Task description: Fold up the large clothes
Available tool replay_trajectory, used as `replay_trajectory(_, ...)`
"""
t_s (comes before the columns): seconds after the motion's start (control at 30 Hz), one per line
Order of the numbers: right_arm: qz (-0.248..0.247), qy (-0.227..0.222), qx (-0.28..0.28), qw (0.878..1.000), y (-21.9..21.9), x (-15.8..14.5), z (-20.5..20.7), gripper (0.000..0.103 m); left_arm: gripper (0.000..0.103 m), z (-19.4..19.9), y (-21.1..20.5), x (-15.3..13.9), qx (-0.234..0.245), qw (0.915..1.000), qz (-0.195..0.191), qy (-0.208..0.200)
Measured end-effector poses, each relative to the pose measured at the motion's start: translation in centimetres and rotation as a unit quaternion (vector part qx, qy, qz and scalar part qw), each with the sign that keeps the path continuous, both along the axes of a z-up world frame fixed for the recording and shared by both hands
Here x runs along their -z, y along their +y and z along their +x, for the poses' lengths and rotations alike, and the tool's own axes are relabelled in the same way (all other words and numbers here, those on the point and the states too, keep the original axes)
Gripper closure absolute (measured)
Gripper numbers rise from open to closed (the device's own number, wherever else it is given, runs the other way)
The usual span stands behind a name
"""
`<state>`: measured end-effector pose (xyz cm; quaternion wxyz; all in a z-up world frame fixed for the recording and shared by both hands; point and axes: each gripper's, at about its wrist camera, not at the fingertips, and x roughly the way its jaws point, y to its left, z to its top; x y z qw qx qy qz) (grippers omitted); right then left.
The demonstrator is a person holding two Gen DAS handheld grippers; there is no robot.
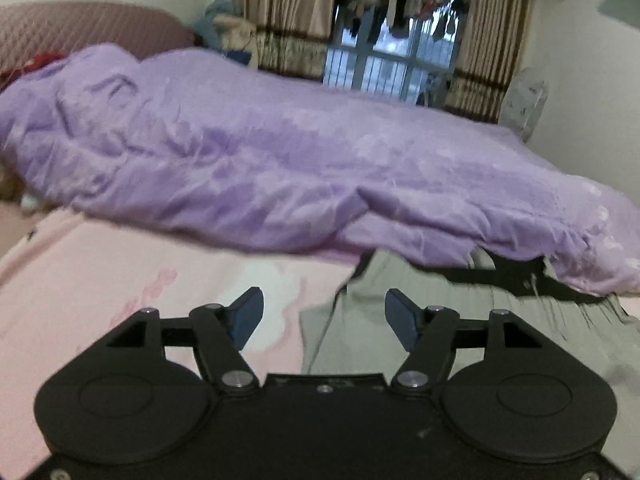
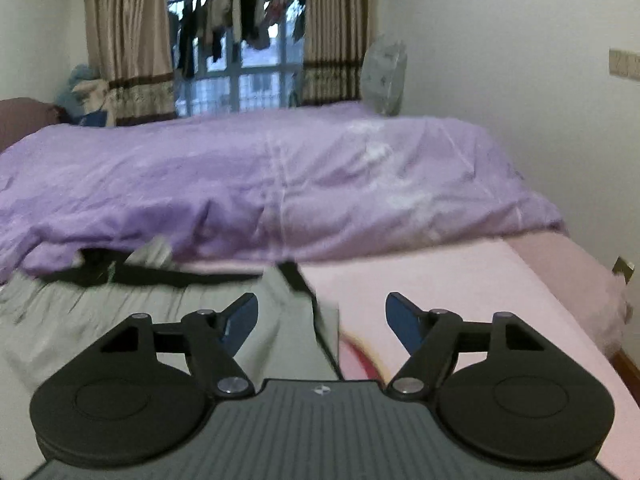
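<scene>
Fabric here looks thin, soft and light, so the grey-green garment will flop and slide rather than hold any shape. On the left, the left gripper hangs wide with nothing between its blue pads, just over the garment's left edge on the pink sheet. Best grab points, I'd guess: that folded edge or the dark waistband at the far end, tucked against the rumpled purple duvet. On the right, the right gripper is equally wide and empty, above the garment's right edge.
</scene>
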<state>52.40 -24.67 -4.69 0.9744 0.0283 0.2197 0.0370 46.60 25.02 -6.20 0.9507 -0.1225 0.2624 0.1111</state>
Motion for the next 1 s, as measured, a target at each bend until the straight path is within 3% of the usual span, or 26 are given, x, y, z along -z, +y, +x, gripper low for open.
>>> replay_trajectory(0.07,0.015,0.02,-0.008,1.0,-1.4,0.8,-2.1,0.015,0.026,-1.9,-0.2,0.7,0.009,0.9999,-0.012,0.006)
replay_trajectory(0.2,0.022,0.058,0.004,0.998,-2.9,4.6,-4.3,0.015,0.025,-3.1,-1.0,4.3,0.032,0.9973,-0.022,0.063)
replay_trajectory(0.27,0.036,0.072,0.005,0.997,-3.4,6.6,-4.9,0.017,0.025,-3.1,-0.9,6.4,0.037,0.9949,-0.046,0.082)
replay_trajectory(0.37,0.043,0.092,-0.017,0.995,-3.3,8.7,-4.1,0.026,0.025,-2.3,-0.8,9.2,0.05,0.9896,-0.086,0.104)
replay_trajectory(0.5,0.052,0.097,-0.033,0.993,-2.5,9.4,-2.3,0.019,0.027,-1.5,-0.3,10.0,0.058,0.9883,-0.105,0.094)
replay_trajectory(0.53,0.055,0.101,-0.037,0.993,-2.2,9.5,-1.8,0.025,0.031,-1.5,-0.4,10.0,0.072,0.9879,-0.105,0.089)
replay_trajectory(0.57,0.058,0.103,-0.045,0.992,-2.1,9.8,-1.4,0.065,0.051,-1.5,-0.5,9.9,0.085,0.9869,-0.106,0.086)
replay_trajectory(0.6,0.068,0.104,-0.062,0.99,-2.0,10.0,-1.1,0.071,0.079,-1.4,-0.4,9.9,0.085,0.9869,-0.105,0.088)
replay_trajectory(0.63,0.065,0.104,-0.064,0.99,-2.0,9.7,-0.9,0.089,0.09,-1.5,-0.4,9.6,0.084,0.9879,-0.1,0.085)
replay_trajectory(0.67,0.067,0.101,-0.063,0.991,-2.2,9.2,-1.1,0.094,0.096,-1.8,-0.4,8.9,0.083,0.9893,-0.094,0.075)
replay_trajectory(0.77,0.126,0.075,-0.056,0.988,-3.8,7.1,-3.0,0.098,0.101,-3.7,-0.1,6.4,0.084,0.9915,-0.092,0.036)
replay_trajectory(0.9,0.15,0.057,-0.08,0.984,-5.2,5.2,-7.4,0.098,0.102,-7.9,-1.0,3.0,0.106,0.992,-0.069,0.003)
replay_trajectory(1.0,0.155,0.074,-0.079,0.982,-6.0,5.8,-9.8,0.099,0.101,-10.9,-1.9,3.2,0.111,0.9924,-0.048,0.023)
